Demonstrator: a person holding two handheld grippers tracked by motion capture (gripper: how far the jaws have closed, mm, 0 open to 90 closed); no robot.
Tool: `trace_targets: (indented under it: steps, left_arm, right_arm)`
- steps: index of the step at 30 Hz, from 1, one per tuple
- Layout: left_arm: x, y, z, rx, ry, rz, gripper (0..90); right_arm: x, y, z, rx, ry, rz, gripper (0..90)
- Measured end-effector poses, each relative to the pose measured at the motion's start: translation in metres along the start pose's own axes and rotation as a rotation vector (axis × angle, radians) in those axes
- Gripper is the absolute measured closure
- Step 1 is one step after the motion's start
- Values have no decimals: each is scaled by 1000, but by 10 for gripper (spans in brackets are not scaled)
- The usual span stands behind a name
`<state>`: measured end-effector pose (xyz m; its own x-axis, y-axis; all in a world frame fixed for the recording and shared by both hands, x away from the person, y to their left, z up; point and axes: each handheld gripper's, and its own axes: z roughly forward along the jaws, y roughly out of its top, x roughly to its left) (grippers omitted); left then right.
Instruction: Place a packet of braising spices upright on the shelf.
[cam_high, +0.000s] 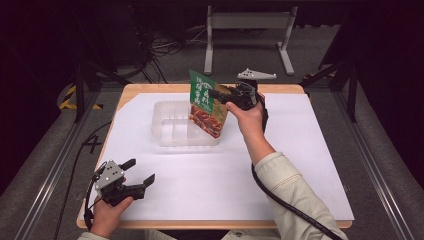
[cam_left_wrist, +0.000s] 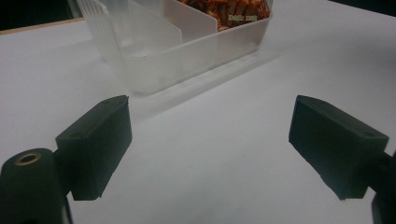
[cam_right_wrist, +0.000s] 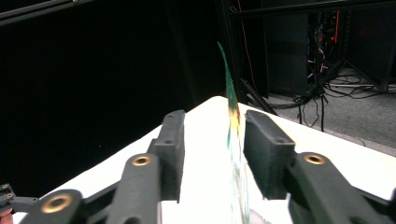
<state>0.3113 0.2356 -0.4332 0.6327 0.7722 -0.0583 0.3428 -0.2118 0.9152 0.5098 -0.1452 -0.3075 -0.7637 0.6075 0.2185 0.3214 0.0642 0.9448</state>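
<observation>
Green packet (cam_high: 206, 103) (upright) between right gripper (cam_high: 218, 95)

Pouch (cam_high: 205, 103): we see a green-topped snack packet picturing red-brown food, upright and tilted, its lower end inside the tray.
Tray (cam_high: 170, 131): ours is clear plastic, divided, resting on white paper.

Snack pouch (cam_left_wrist: 224, 10) top cut off by frame edge, clear tray (cam_left_wrist: 154, 65) far side cropped, pouch print (cam_high: 204, 92) too small to read
</observation>
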Motion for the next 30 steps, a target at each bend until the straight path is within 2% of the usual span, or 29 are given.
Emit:
trace_targets:
  steps: [4, 5, 6, 10, 16, 19, 20, 22, 24, 26, 30]
  left_arm:
    - [0, 0, 1, -2, -2, 0, 140]
    - [0, 0, 1, -2, -2, 0, 140]
    - [0, 0, 1, 0, -2, 0, 140]
    - [1, 1, 3, 1, -2, 2, 140]
    - [1, 2, 6, 3, -9, 4, 140]
    - [0, 2, 7, 5, -13, 2, 140]
    - [0, 3, 7, 4, -11, 9, 140]
    - [0, 3, 7, 5, -10, 10, 140]
    - [0, 3, 8, 4, -11, 3, 140]
    - [0, 4, 8, 5, -10, 6, 140]
    - [-2, 5, 11, 10, -12, 10, 140]
  right_arm:
    - [1, 0, 0, -8, 1, 6, 473]
    - [1, 0, 0, -8, 1, 6, 473]
    - [2, 1, -2, -8, -10, -11, 442]
    - [3, 2, -6, -10, -14, -24, 419]
    - [5, 2, -29, -26, -22, -62, 384]
    - [5, 1, -39, -34, -17, -64, 384]
    - [5, 0, -51, -44, -5, -64, 383]
    - [5, 0, -55, -46, -3, -65, 381]
    - [4, -1, -72, -54, 14, -63, 376]
    - [4, -2, -76, -55, 16, -66, 374]
    - [6, -3, -99, -50, 40, -53, 370]
